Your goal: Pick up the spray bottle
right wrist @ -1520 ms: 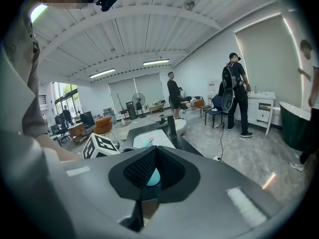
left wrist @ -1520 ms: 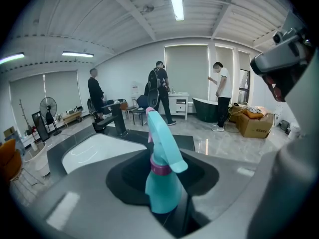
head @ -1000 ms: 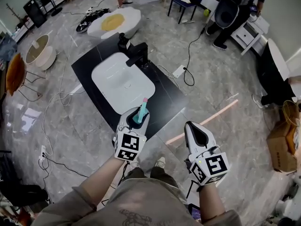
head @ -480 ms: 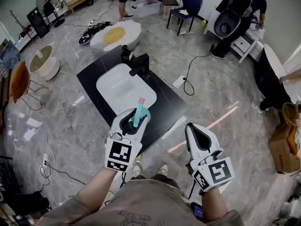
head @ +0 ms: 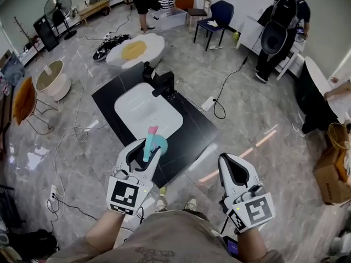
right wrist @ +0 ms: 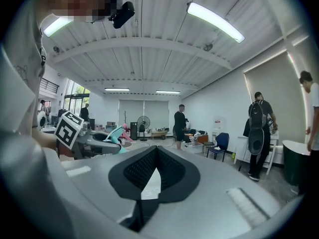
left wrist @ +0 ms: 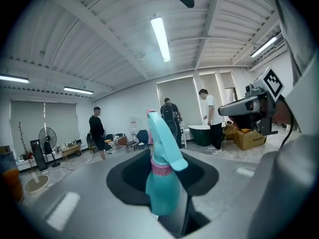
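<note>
Standing on a grey floor (head: 263, 108) strewn with cables (head: 220, 95), I look down on a black table (head: 189, 127). A white basin (head: 148, 109) is set into it, and a black tap (head: 163, 83) stands at the basin's far edge. Beyond the table, a blue chair (head: 222, 12) stands by the wall and a fan (head: 57, 4) off to the left.

My left gripper (head: 147, 151) reaches out over the table's near edge, just in front of the basin's closest corner. Its fingers pinch the spray bottle (head: 156, 143) around its teal body. In the left gripper view the bottle stands roughly upright between the fingers, with a pink collar at the neck, the teal trigger head above it and the pink nozzle tip on top. Behind it there is only the room, with no surface under it that I can see.

My right gripper (head: 230, 160) hangs over bare floor, well apart from the table's right corner. Its fingers are pressed together at the tips and nothing is between them.
</note>
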Motion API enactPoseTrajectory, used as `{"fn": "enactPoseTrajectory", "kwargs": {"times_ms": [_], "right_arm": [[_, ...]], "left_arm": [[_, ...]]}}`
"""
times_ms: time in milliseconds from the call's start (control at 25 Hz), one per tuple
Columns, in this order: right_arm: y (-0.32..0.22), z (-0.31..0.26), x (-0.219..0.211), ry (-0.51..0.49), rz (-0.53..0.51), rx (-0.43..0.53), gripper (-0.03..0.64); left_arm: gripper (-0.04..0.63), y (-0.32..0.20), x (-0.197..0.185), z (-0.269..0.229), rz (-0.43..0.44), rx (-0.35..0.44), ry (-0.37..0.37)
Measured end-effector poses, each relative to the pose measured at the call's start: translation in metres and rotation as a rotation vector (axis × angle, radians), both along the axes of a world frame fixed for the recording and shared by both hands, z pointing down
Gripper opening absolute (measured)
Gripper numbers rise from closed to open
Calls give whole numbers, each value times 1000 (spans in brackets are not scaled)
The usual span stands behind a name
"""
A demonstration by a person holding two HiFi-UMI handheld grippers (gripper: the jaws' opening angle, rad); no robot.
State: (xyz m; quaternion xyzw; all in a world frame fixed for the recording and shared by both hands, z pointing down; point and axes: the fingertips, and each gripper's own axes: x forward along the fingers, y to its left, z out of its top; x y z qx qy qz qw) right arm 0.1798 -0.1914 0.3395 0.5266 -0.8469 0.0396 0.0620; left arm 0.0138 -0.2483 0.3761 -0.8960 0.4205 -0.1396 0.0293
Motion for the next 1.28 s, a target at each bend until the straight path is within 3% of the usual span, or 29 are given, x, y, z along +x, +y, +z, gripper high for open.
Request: {"fn": "enactPoseTrajectory", "kwargs": {"times_ms": [440, 1280], "right_arm": [[11, 22, -6, 13, -49, -59, 28], [5, 30, -15, 22, -66, -82, 28]], "left_arm": [[149, 16, -28, 14, -45, -43, -7], [149, 15, -31, 17, -49, -58, -9]]}}
